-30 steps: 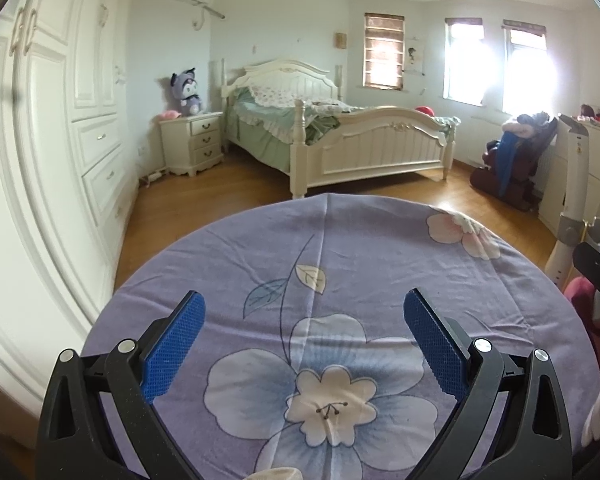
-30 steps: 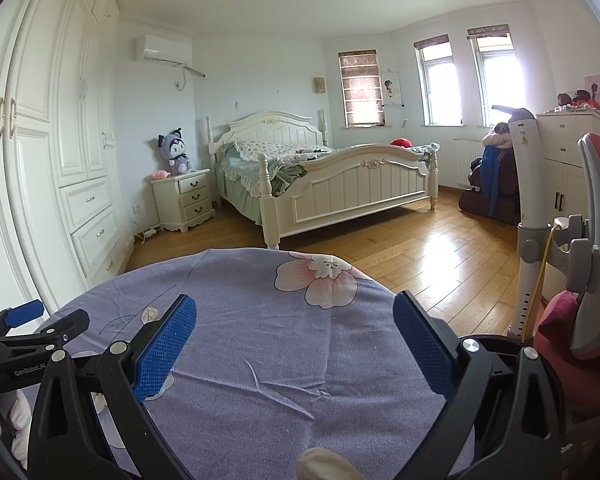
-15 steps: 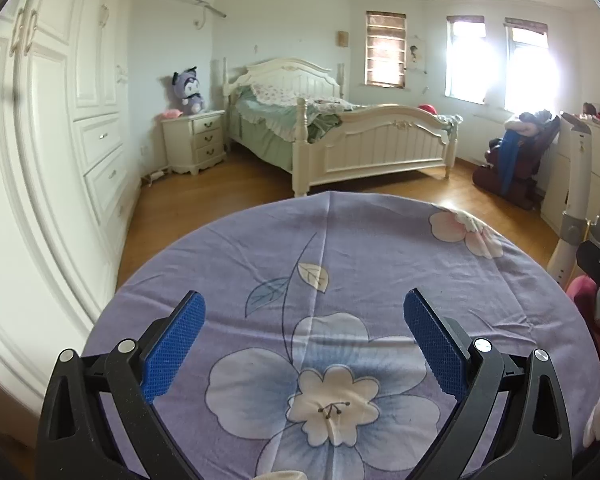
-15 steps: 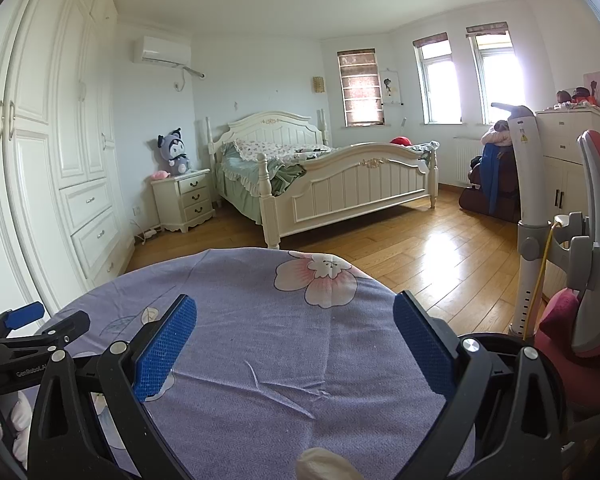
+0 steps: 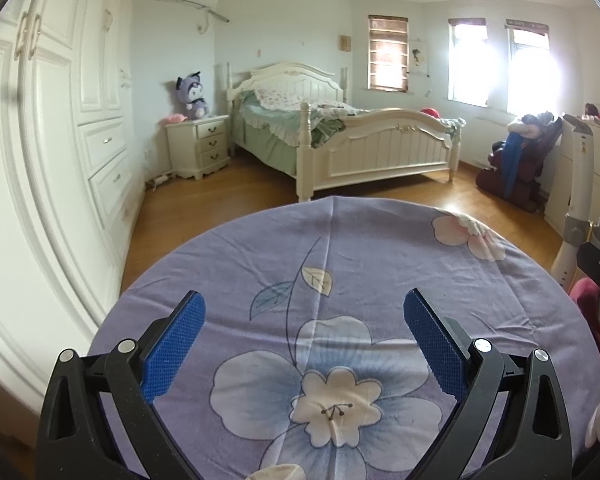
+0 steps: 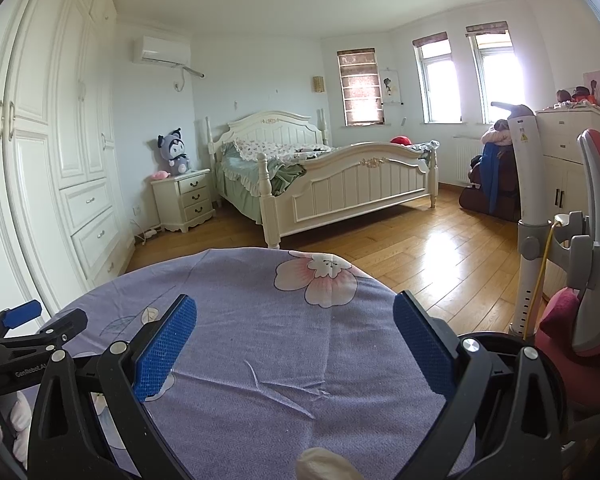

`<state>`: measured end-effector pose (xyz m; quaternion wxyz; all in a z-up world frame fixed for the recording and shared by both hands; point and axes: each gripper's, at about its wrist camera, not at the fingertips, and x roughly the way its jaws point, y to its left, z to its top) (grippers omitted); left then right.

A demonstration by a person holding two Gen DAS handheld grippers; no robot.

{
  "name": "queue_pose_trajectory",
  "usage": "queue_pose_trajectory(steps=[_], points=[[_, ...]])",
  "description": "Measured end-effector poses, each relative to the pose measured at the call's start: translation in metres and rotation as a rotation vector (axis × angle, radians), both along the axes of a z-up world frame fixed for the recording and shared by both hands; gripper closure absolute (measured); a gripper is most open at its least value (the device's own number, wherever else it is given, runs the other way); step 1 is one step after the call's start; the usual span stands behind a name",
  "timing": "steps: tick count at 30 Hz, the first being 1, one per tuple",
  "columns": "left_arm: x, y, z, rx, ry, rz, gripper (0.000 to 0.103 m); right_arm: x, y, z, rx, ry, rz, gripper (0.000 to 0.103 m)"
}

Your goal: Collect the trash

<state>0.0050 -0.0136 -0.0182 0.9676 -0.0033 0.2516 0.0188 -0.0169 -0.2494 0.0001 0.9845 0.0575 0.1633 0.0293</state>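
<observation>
Both claws hang spread wide and empty over the purple flowered counter [image 5: 380,248]: left claw [image 5: 304,320] beside right claw [image 6: 294,322], bed [image 6: 340,184] beyond

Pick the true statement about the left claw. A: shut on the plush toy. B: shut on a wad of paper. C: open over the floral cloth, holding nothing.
C: the left claw has its blue pads wide apart above the purple floral cloth, with nothing between them.

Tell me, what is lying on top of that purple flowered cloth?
The purple flowered cloth looks mostly bare. A whitish crumpled lump shows at the near edge in each view, cropped, so I cannot identify it. What the cloth covers is hidden.
</observation>
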Motion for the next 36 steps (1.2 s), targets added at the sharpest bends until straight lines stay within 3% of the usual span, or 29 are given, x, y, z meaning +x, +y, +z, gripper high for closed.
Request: queue_pose_trajectory(steps=[12,36], points=[[-0.0063,-0.0062,0.0029,0.036,-0.037,-0.016,0.005,-0.0002,0.0001,-0.0002,0.003,0.000,-0.001,0.005],[-0.0047,0.0030,0.0042,-0.012,-0.030,-0.018,0.005,-0.0009,0.0005,-0.0003,0.008,0.003,-0.002,0.005]])
